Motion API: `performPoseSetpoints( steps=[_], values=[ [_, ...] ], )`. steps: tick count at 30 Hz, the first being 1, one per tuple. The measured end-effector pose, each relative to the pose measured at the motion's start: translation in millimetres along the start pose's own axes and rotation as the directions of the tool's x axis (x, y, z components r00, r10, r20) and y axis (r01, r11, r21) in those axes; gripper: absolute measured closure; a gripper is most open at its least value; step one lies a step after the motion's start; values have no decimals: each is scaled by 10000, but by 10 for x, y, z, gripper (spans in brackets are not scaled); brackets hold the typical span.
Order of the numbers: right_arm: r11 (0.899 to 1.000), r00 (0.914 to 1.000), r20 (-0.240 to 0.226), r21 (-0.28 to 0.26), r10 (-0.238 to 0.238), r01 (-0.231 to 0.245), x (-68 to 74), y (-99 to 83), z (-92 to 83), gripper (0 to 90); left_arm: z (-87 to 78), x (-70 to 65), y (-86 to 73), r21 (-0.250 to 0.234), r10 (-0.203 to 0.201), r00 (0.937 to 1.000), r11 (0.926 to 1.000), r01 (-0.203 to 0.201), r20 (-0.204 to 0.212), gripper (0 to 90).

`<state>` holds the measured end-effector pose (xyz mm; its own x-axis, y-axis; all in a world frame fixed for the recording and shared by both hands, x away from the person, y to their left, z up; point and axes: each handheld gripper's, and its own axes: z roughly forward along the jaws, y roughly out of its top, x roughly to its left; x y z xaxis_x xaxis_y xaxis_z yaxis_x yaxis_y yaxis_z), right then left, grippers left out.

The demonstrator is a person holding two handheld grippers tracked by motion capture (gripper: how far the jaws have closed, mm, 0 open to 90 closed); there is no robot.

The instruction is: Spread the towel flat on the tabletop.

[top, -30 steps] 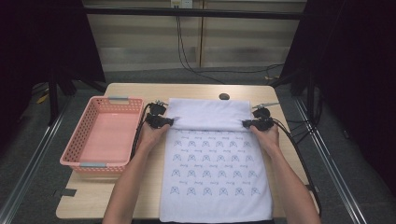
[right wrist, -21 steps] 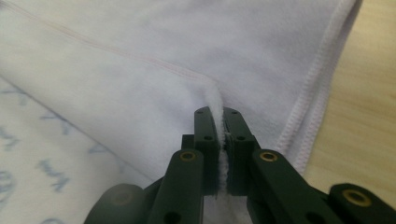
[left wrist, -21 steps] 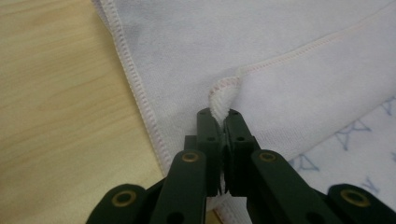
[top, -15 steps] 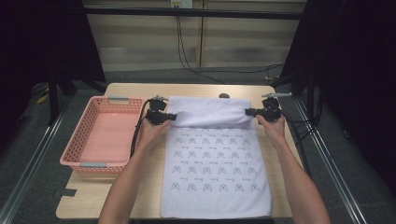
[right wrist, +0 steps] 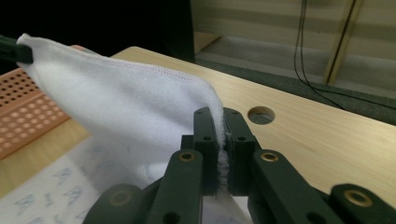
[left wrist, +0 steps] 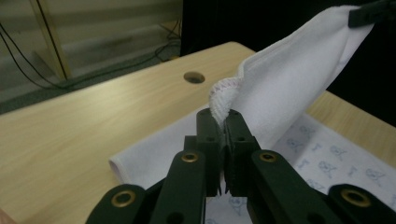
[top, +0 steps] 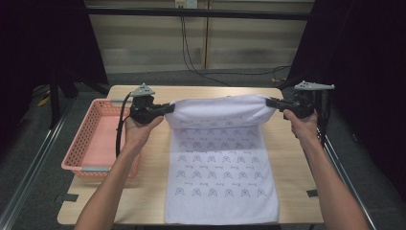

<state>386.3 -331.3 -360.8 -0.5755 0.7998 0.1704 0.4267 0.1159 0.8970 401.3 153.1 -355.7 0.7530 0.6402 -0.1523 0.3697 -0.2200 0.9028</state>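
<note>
A white towel [top: 220, 172] printed with small blue figures lies lengthwise on the wooden table [top: 143, 187]. Its far edge is lifted off the table and stretched between both grippers. My left gripper [top: 170, 108] is shut on the towel's far left corner [left wrist: 222, 100]. My right gripper [top: 269, 102] is shut on the far right corner [right wrist: 217, 116]. The raised part [top: 218, 111] sags slightly between them, plain white side showing. The near half rests flat, reaching the table's front edge. In each gripper view the other gripper's black tip pinches the opposite corner.
A pink perforated basket [top: 86, 143] stands on the table's left side, beside my left forearm. A round hole [left wrist: 194, 77] is cut in the tabletop near the far edge. Dark curtains flank the table, and cables [top: 191, 52] run on the floor behind.
Both grippers have risen from the tabletop and spread a little apart, lifting the towel's far edge into the air. The near part of the towel has stayed flat.
</note>
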Motion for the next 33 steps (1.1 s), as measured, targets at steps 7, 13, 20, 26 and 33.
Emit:
performPoseSetpoints(
  steps=[7,13,20,26,33],
  values=[
    [9973,9951,-769,-454,-616,582,324,74,-398,858,-353,-150,128,-548,281,9995,9981,-271,176,870],
    [9946,9884,-1161,-468,-974,926,537,-51,-625,856,-608,-417,-129,-358,317,9960,9989,-288,836,870],
    [9969,9808,-1919,621,-356,483,664,-853,-669,848,-527,-561,-935,367,-551,9894,9980,506,1345,867],
    [9839,9774,-2111,1773,143,239,738,-1411,-707,828,-428,-772,-1411,1332,-614,9821,9904,377,1782,855],
    [9505,9652,-2601,3059,277,551,911,-1706,-792,778,-471,-849,-1704,2623,-1113,9702,9636,524,2154,844]
  ],
)
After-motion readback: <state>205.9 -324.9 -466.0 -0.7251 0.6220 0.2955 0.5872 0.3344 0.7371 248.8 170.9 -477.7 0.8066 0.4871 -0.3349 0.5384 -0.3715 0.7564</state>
